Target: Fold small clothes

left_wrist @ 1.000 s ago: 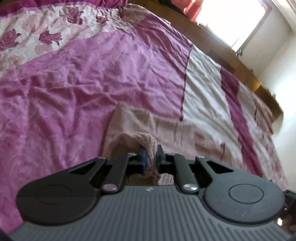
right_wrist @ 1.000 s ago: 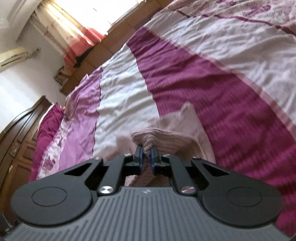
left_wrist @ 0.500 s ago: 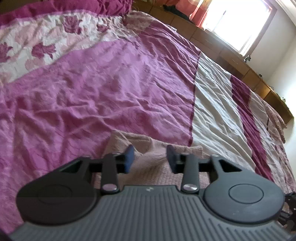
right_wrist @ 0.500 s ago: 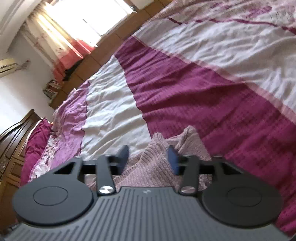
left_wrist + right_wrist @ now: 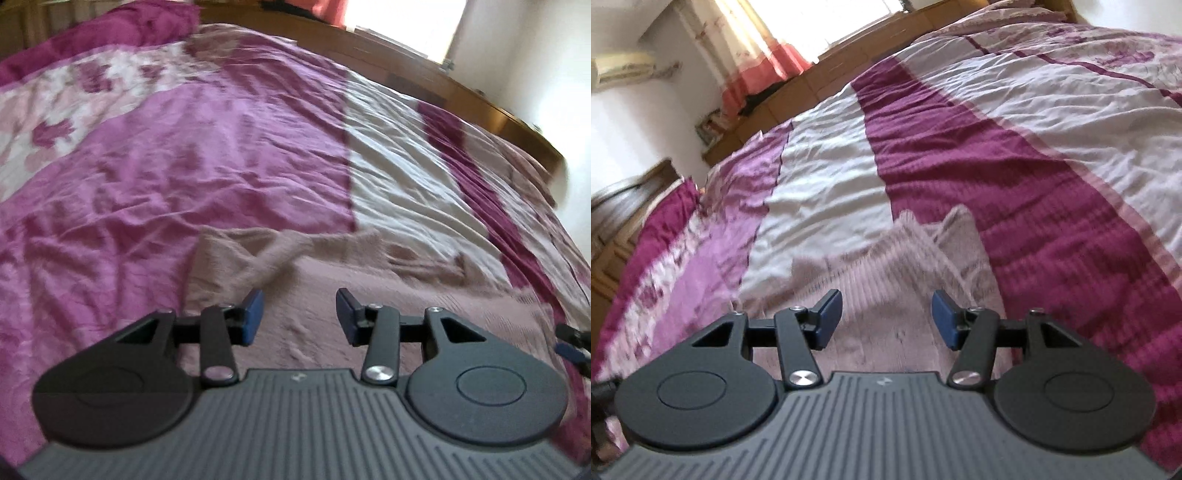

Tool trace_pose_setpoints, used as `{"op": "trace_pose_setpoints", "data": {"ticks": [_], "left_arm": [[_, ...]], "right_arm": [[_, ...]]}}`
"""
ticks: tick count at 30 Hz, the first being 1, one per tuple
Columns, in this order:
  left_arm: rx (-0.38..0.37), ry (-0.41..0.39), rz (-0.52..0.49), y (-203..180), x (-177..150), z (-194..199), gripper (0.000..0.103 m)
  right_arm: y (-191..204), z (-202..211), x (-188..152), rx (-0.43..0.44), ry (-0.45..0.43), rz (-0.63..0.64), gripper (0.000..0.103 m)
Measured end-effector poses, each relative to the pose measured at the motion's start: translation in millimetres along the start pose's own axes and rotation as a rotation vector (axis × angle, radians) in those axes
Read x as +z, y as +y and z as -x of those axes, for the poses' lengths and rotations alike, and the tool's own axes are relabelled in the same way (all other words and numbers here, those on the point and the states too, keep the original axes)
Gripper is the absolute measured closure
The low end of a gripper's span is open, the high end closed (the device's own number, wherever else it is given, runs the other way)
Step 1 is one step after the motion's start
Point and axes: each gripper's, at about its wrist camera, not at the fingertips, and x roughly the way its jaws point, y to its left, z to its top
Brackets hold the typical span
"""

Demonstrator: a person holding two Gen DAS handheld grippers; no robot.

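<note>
Two tools are in our hands, and both stand with their blue pads parted and nothing between them. Our left tool (image 5: 299,317) hangs just above a pale pink knitted garment (image 5: 332,280), its pads clear of the cloth, with the knit showing in the gap below them. Our right tool (image 5: 884,317) hovers over the same garment (image 5: 905,266) from the other side, jaws likewise apart and gripping nothing.

The garment lies flat on the bed, spread across the bedspread (image 5: 184,166) where a lilac-pink panel meets a cream stripe and a dark magenta stripe. In the left wrist view, a fold of the knit runs diagonally near its far left corner; the far edge looks rumpled. In the right wrist view, the ribbed far corner of the garment rises to a point against the magenta stripe (image 5: 997,147). The knit is blurred in both views.

A wooden ledge (image 5: 812,85) runs along the far side of the bed, beneath a bright window with a red-hemmed curtain (image 5: 757,55).
</note>
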Motion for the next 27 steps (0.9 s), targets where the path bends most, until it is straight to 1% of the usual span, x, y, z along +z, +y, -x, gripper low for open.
{"op": "trace_pose_setpoints", "data": {"ticks": [1, 3, 5, 7, 9, 13, 18, 22, 27], "left_arm": [[-0.016, 0.006, -0.030, -4.0, -1.2, -2.6, 0.058], [-0.023, 0.012, -0.072, -10.3, -1.9, -9.4, 0.058], [-0.030, 0.015, -0.093, -11.8, -1.0, -18.9, 0.058], [-0.019, 0.016, -0.076, -7.4, 1.3, -29.9, 0.058], [0.007, 0.012, -0.046, -0.3, 5.0, -39.0, 0.058], [0.088, 0.002, 0.001, 14.6, 8.8, -49.5, 0.058], [0.087, 0.013, 0.048, 25.8, 7.3, -56.0, 0.058], [0.093, 0.019, 0.039, 21.0, 6.6, -51.6, 0.058], [0.101, 0.053, 0.035, 11.9, 4.0, -34.6, 0.058]], "right_arm": [[1.2, -1.6, -3.9, -0.009, 0.007, 0.018, 0.041], [1.0, -5.4, -9.8, -0.019, 0.020, 0.031, 0.041], [1.1, -8.1, -13.8, -0.025, 0.023, 0.037, 0.041], [2.3, -8.9, -15.3, -0.029, 0.022, 0.053, 0.040], [3.4, -9.3, -15.3, -0.029, 0.025, 0.066, 0.039], [1.6, -9.7, -16.4, -0.025, 0.024, 0.069, 0.038], [3.2, -10.3, -17.8, -0.025, 0.021, 0.081, 0.036], [5.3, -6.5, -16.6, -0.025, 0.023, 0.079, 0.036], [3.5, 7.5, -14.6, -0.005, 0.023, 0.043, 0.035]]}}
